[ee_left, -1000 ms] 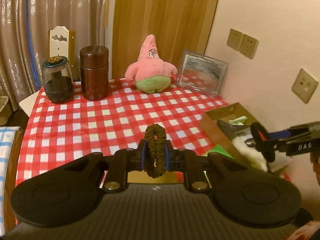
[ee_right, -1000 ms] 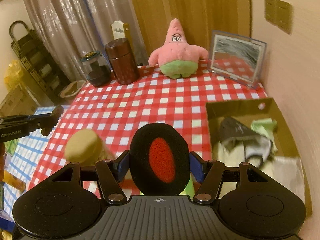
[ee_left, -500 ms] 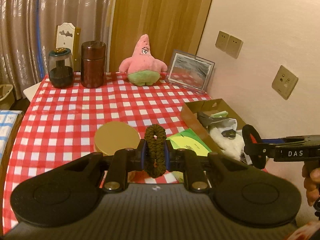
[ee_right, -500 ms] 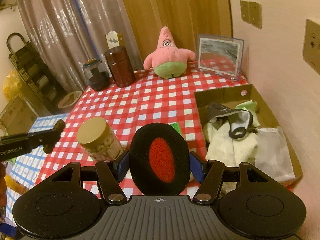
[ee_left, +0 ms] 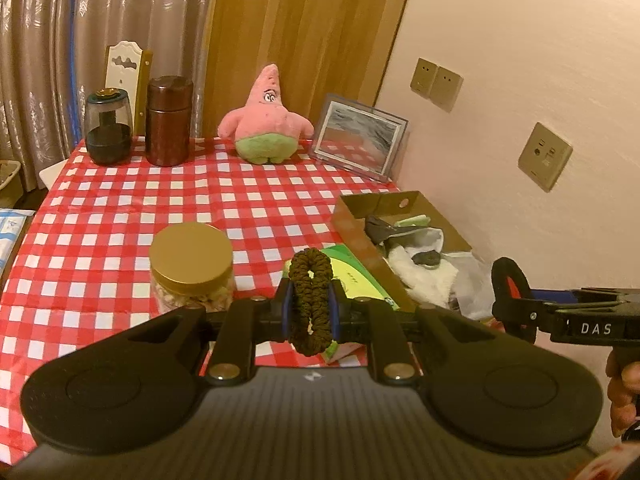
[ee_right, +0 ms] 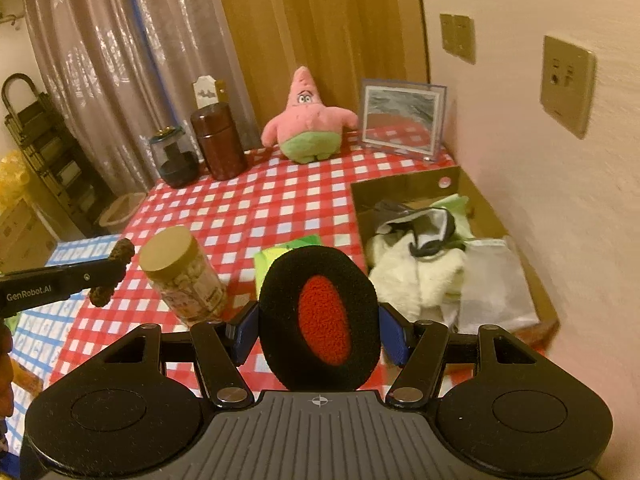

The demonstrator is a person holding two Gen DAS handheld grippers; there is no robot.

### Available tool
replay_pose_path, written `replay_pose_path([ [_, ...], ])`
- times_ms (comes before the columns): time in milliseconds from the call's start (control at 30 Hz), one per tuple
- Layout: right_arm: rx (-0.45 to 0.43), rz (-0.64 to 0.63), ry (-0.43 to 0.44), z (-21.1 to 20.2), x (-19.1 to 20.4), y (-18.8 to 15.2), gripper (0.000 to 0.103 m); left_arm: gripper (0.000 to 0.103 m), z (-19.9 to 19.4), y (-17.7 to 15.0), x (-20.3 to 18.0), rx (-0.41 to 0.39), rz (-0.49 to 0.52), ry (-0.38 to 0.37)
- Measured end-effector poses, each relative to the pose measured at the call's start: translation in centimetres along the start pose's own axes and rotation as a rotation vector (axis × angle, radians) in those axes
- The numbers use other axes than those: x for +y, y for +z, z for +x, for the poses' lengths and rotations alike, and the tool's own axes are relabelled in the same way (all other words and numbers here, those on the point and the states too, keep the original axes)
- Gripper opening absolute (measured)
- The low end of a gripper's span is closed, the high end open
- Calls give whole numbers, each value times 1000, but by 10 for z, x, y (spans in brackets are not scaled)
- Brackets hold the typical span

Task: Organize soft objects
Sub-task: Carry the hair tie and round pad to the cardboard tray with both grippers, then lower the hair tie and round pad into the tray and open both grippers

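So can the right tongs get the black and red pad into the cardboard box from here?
Probably yes: the right tongs grip the pad, and the open-topped box lies just ahead on the right with nothing between.

Hidden, cropped and unclear parts

The black-and-red foam pad (ee_right: 319,318) covers part of the green packet (ee_right: 280,254) behind it, and the dark brown fabric scrunchie (ee_left: 311,300) does likewise in the left wrist view. A hand (ee_left: 623,392) is cut off at the right edge. The brown cardboard box (ee_right: 404,188) holds a heap of pale cloth whose separate pieces cannot be told apart.
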State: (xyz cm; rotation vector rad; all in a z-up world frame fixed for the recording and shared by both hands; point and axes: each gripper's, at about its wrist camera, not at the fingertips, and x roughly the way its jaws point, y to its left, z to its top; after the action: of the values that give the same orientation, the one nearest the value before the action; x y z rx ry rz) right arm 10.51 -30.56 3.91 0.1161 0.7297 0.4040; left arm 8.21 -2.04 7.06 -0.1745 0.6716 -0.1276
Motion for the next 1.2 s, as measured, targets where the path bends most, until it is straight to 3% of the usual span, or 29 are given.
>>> replay_pose_path([
  [1200,-20,122,-154,-17,-75,-20,62,16,49,-20,-79,92,18,-135],
])
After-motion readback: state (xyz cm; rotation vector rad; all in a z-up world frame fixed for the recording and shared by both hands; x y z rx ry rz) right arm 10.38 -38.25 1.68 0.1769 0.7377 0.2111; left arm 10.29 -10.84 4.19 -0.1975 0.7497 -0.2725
